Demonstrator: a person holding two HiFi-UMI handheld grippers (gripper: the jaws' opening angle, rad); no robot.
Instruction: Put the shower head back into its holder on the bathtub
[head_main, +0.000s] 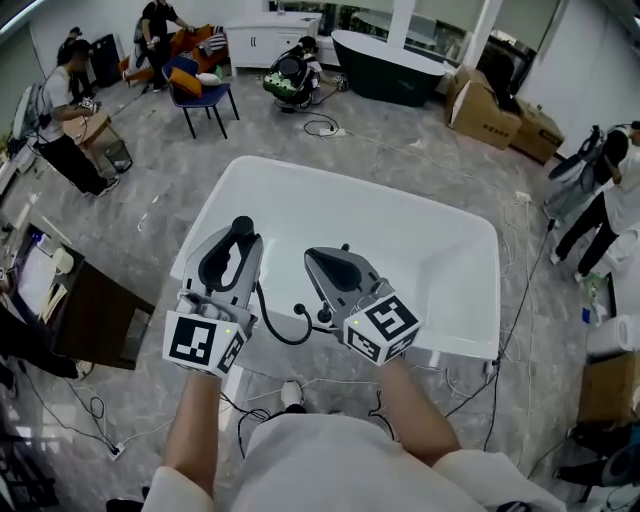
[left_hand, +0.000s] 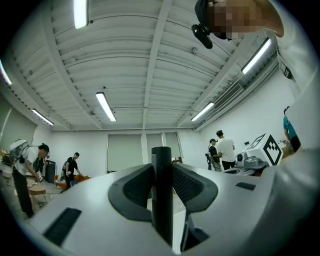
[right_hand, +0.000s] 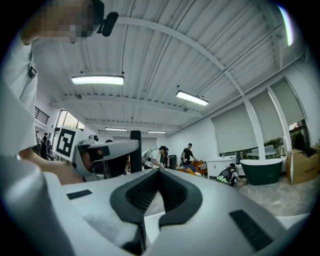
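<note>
1. Shower head (head_main: 241, 228) is clamped in my left gripper's (head_main: 232, 256) jaws, its black handle upright across the pads.
2. Right gripper (head_main: 318, 262) jaws are closed together on nothing, just beside the left.
3. Hose (head_main: 270, 328) loops behind and below both jaws to a dark fitting (head_main: 322, 318) at the bathtub's (head_main: 440, 250) near rim. I take it for the holder, so the left hand must pull back and down.

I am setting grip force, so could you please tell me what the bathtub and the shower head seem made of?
The bathtub: smooth white with a slight sheen and soft rounded edges, likely acrylic or enamel; the pictures cannot settle which. The shower head: its handle is a plain matte black cylinder with little shine, perhaps coated metal or plastic.
</note>
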